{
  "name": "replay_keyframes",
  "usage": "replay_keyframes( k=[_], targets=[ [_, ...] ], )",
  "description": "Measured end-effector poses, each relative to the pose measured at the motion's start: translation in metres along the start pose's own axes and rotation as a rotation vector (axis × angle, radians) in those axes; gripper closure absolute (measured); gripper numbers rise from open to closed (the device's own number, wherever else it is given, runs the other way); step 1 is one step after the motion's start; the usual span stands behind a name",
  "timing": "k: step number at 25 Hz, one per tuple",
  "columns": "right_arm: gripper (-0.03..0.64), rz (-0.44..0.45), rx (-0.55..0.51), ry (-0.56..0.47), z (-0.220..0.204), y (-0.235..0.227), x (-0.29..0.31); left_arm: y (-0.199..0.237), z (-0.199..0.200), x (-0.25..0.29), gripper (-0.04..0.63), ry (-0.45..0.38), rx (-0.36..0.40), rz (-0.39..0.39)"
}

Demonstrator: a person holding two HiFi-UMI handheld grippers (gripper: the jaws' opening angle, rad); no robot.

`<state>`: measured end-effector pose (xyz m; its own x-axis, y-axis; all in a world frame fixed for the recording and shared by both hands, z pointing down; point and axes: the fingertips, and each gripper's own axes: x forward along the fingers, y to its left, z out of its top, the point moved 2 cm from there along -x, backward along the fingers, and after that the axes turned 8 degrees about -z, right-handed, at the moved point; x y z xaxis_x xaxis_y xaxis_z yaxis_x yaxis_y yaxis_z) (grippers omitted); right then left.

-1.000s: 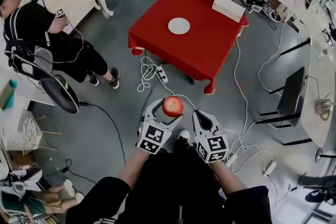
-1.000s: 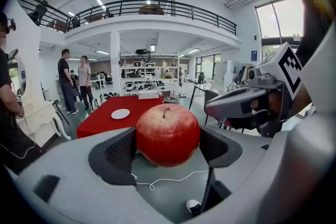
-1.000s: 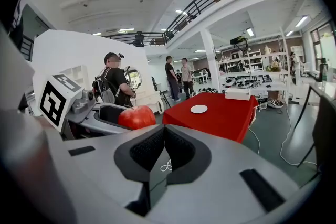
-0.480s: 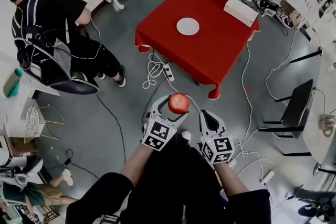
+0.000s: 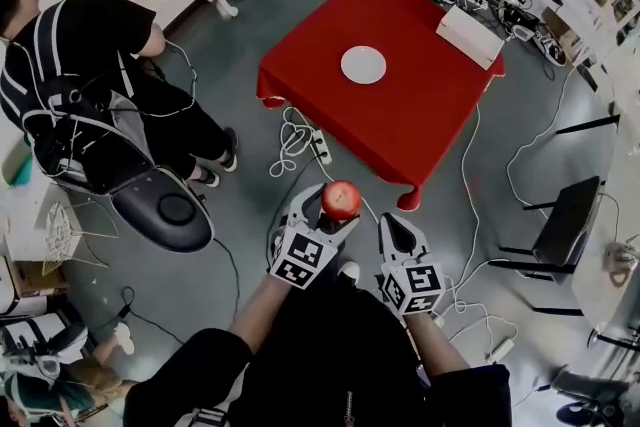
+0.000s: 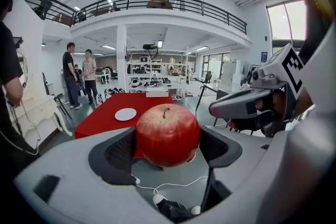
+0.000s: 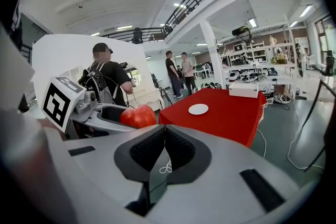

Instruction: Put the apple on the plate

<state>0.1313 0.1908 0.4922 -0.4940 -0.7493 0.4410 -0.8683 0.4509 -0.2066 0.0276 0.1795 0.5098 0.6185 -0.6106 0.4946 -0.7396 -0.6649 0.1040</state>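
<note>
Left tool [image 6: 167,149] clamped on red apple [image 6: 168,135]. Right tool [image 7: 163,150] closed, empty. White plate [image 5: 363,65] bare on red-clothed desk [image 5: 420,105], well apart from apple.

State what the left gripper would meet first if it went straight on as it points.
The left gripper, shut on the apple, has free space over the floor ahead, then probably the near edge of the table. Whether it would hit that or pass above toward the plate is unclear.
</note>
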Motion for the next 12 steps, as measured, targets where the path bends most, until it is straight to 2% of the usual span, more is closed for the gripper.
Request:
replay_keyframes(
  k=[12],
  targets=[
    [0.606,-0.061,0.014,0.001,0.06,-0.037,0.12,0.117,0.046,0.077,0.216,0.001,0.019,-0.054]
  ],
)
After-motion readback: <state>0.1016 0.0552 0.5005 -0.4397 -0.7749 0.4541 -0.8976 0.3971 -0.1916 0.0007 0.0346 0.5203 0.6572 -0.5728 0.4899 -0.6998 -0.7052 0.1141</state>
